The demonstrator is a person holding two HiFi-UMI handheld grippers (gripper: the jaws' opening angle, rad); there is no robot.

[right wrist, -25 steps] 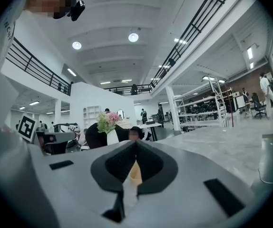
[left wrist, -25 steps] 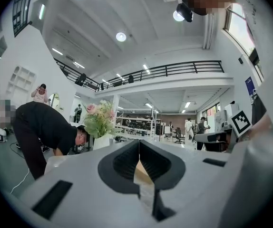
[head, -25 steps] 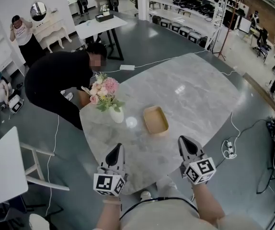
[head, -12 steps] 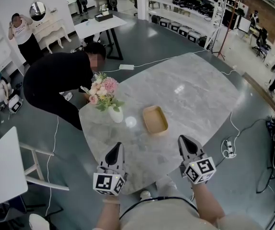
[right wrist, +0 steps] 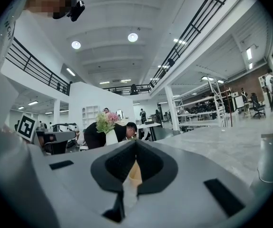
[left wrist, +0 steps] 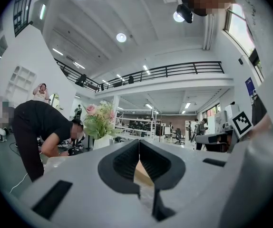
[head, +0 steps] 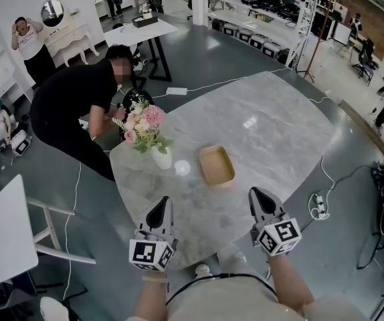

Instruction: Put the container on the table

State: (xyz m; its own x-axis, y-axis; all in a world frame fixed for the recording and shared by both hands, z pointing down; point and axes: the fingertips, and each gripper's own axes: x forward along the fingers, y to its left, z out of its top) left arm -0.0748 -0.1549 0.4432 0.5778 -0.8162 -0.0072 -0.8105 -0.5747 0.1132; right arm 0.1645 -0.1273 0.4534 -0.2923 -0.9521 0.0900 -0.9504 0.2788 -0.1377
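**Marble surface in an open workshop hall: both of your grippers closed, container lying ahead**

The large grey marble-patterned surface [head: 272,132] fills the middle of the head view, and you stand at its near edge. The shallow tan rectangular container [head: 217,166] lies flat on this surface near its centre, ahead of you and between the lines of your two grippers, well apart from both. Just to its left stands a white ceramic vase [head: 162,160] holding pink and cream flowers [head: 144,126].

Your left gripper [head: 163,204] is held level over the near edge, with its jaws brought fully together and nothing clamped between them. In the left gripper view the tips [left wrist: 139,143] meet along one line. Your right gripper [head: 255,195] is also level, and its jaws are likewise closed on nothing, as the right gripper view [right wrist: 135,143] confirms.

At the far left corner of the surface a person in a black top [head: 71,102] bends forward. White shelving [head: 265,5] lines the back of the hall.
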